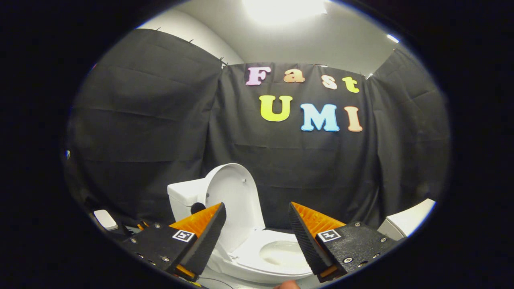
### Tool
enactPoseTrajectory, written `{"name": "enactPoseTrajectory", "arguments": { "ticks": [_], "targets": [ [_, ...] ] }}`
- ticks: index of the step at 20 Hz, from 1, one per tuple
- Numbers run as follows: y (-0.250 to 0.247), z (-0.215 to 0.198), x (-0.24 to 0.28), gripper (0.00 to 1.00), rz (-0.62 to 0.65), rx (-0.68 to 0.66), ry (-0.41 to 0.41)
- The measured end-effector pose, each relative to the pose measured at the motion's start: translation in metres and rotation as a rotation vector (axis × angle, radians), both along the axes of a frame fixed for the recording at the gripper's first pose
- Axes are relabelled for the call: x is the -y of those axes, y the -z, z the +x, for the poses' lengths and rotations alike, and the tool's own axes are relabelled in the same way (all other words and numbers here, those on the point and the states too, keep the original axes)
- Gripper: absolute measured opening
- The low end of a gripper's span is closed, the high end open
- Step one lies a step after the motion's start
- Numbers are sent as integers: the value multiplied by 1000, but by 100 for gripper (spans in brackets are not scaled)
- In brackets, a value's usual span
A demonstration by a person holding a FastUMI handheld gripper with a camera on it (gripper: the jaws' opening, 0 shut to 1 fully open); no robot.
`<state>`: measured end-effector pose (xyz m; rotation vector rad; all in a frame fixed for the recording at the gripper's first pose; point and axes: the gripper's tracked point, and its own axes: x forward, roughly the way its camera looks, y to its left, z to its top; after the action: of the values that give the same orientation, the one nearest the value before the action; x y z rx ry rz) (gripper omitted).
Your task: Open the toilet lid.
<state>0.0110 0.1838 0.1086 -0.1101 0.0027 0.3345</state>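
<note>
- Gripper view: gripper (257,237) fingers stood wide apart, gripping nothing.
- Toilet (257,261) sat just ahead, bowl showing between the fingers.
- Lid (235,200) stood raised at the toilet's back, against the tank (182,196), beyond the left finger.
- Lid's long axis ran near upright, underside facing the gripper.
- Judged: lid already open, gripper clear of it.

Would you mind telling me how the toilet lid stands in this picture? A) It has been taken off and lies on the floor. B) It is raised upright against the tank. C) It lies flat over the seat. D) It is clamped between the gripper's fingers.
B: the toilet lid stands upright against the tank, the bowl is uncovered, and the gripper is open with nothing between its fingers.
</note>
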Motion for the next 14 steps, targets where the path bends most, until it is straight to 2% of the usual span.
{"name": "enactPoseTrajectory", "arguments": {
  "ticks": [7, 14],
  "targets": [
    [-26, -4, 89, 95, 72, 11, 113],
    [-36, -12, 152, 95, 103, 21, 187]
  ]
}}
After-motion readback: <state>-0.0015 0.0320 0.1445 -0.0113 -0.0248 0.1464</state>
